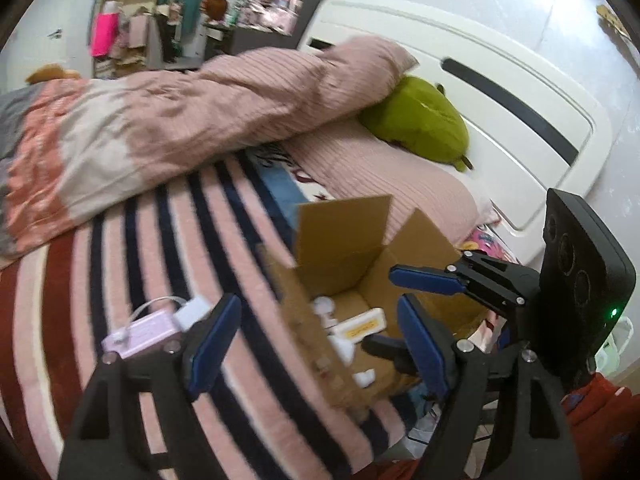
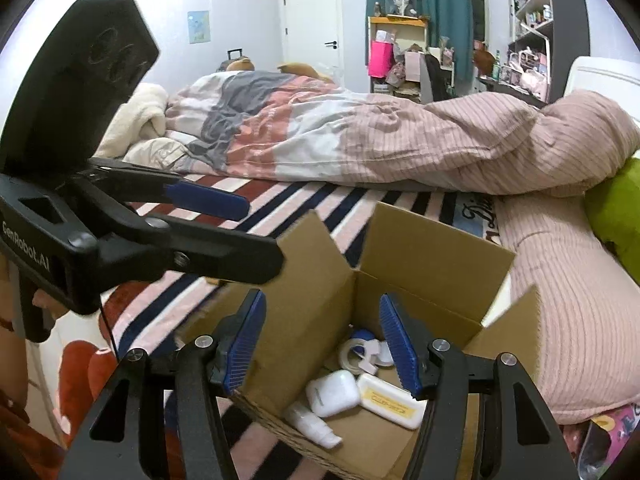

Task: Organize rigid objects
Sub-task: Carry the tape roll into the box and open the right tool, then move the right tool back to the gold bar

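An open cardboard box (image 2: 420, 264) sits on the striped blanket at the bed's edge; it also shows in the left wrist view (image 1: 344, 240). Inside lie a white earbud case (image 2: 334, 393), a white and yellow case (image 2: 390, 400), a small white bottle (image 2: 312, 426) and a tape dispenser (image 2: 362, 354). My right gripper (image 2: 324, 344) is open and empty above the box. My left gripper (image 1: 312, 340) is open and empty over the box's near wall. A pink power bank (image 1: 140, 334) with a white cable and plug (image 1: 192, 310) lies on the blanket left of the box.
A rumpled pink and grey duvet (image 2: 360, 136) fills the far side of the bed. A green plush (image 1: 420, 120) rests by the white headboard (image 1: 480, 80). Pink pillows (image 2: 568, 300) lie right of the box. Cluttered shelves (image 2: 528, 40) stand beyond.
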`<action>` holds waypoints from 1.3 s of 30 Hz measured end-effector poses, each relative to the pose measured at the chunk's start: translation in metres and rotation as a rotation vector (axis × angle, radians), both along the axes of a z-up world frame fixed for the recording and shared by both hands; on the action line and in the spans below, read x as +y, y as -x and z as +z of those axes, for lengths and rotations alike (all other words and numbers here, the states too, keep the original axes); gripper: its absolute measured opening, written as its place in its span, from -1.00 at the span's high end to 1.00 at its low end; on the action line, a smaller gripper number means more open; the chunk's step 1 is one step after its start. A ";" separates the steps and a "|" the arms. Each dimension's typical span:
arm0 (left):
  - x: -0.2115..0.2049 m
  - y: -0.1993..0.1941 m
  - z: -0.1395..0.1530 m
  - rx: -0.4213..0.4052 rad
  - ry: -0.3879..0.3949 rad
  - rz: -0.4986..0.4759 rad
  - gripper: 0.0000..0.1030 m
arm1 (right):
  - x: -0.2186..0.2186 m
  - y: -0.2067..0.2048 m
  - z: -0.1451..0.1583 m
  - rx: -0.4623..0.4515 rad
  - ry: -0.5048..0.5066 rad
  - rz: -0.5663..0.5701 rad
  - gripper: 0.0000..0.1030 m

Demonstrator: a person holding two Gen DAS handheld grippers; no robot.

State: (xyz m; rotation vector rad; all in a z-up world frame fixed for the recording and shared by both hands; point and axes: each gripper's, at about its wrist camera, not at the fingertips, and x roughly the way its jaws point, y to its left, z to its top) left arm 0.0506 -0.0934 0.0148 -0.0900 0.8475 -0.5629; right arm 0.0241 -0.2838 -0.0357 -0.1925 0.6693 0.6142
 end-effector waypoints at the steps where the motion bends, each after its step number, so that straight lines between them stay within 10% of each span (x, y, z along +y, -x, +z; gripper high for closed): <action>1: 0.011 0.003 0.001 -0.007 0.000 0.023 -0.51 | 0.008 0.001 0.002 -0.002 0.002 0.011 -0.09; 16: 0.178 0.056 -0.056 0.019 -0.041 0.404 -0.61 | 0.173 -0.004 -0.047 0.162 0.021 0.287 -0.22; 28: 0.214 0.053 -0.105 0.093 -0.016 0.436 -0.61 | 0.190 -0.085 -0.147 0.237 0.085 0.052 -0.23; 39: 0.216 0.039 -0.112 0.110 -0.024 0.434 -0.61 | 0.194 -0.083 -0.157 0.263 0.055 0.160 -0.27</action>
